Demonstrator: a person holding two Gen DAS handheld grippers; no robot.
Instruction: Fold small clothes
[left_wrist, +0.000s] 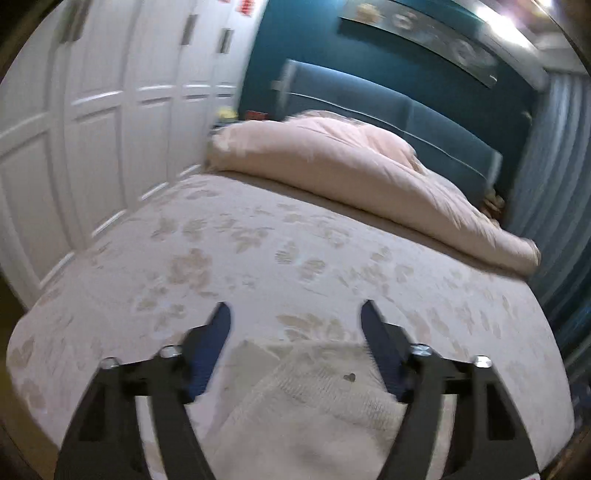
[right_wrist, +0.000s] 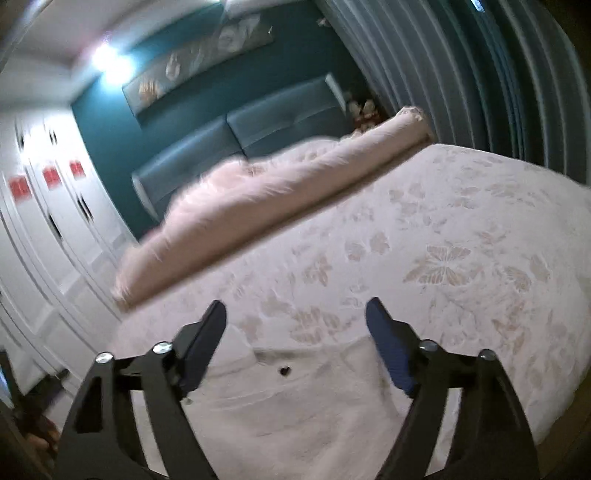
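Observation:
A small pale cream garment with a ribbed knit and a tiny dark mark lies flat on the bed, low in the left wrist view. My left gripper hangs above it, jaws wide apart, nothing between the blue pads. In the right wrist view the same garment lies below my right gripper, which also stands open and holds nothing. Its small dark mark shows between the fingers. Both views are blurred.
The bed has a pale bedspread with leaf and butterfly patterns. A rolled pink duvet lies across its far end before a blue headboard. White wardrobe doors stand to the left, and grey curtains to the right.

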